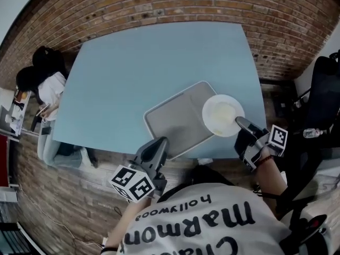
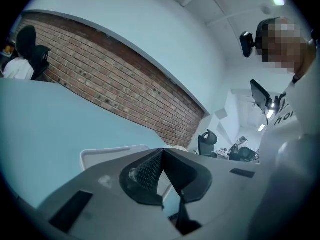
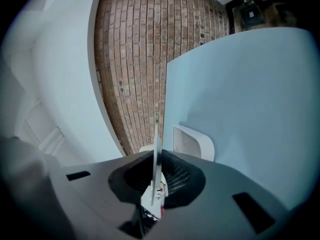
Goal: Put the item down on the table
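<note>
Right claw [image 3: 156,156] pinches plate [image 1: 222,116] rim, edge-on; tray [image 1: 175,122] partly hidden.

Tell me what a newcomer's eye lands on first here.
A white plate, pinched at its rim by the right tongs, overlaps the right corner of a grey tray at the near edge of the light blue table. The left tongs clamp the tray's near rim, and a brick wall runs behind the table.
</note>
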Available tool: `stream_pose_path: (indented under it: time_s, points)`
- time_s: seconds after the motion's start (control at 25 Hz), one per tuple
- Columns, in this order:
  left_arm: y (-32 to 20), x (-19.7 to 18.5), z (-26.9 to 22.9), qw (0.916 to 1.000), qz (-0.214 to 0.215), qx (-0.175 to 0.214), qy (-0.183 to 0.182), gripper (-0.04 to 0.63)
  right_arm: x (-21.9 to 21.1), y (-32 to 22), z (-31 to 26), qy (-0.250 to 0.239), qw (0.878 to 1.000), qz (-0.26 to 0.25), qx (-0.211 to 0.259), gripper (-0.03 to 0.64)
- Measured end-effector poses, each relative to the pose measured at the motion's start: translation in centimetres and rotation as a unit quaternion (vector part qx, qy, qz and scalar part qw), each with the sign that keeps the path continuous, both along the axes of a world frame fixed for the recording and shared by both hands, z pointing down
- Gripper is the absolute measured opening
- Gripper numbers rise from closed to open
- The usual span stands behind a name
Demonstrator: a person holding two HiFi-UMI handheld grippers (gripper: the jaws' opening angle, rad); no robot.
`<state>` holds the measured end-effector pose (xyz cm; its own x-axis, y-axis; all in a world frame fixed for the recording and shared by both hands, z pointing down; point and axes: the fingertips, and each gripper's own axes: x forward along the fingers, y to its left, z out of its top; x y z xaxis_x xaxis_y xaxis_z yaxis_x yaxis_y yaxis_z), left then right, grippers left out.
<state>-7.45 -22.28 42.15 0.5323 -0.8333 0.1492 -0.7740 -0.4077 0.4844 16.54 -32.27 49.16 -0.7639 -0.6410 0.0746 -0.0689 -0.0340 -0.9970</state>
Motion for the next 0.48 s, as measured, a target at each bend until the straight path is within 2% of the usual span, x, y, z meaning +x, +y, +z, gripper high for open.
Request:
stream_pose_path:
  time_s: [0.32,0.48]
  points:
    - [-0.6,0.5,0.4,0.9965,0.036,0.010,-0.075,0.006,-0.7,-1.9,0.6,0.025,1.000,-0.004,0.009,0.031]
    - [-1.1,-0.2,1.2,0.9946,0.050,0.005,-0.090,0.006,-1.0,-2.2,1.2,0.032,0.999,0.003,0.006,0.031]
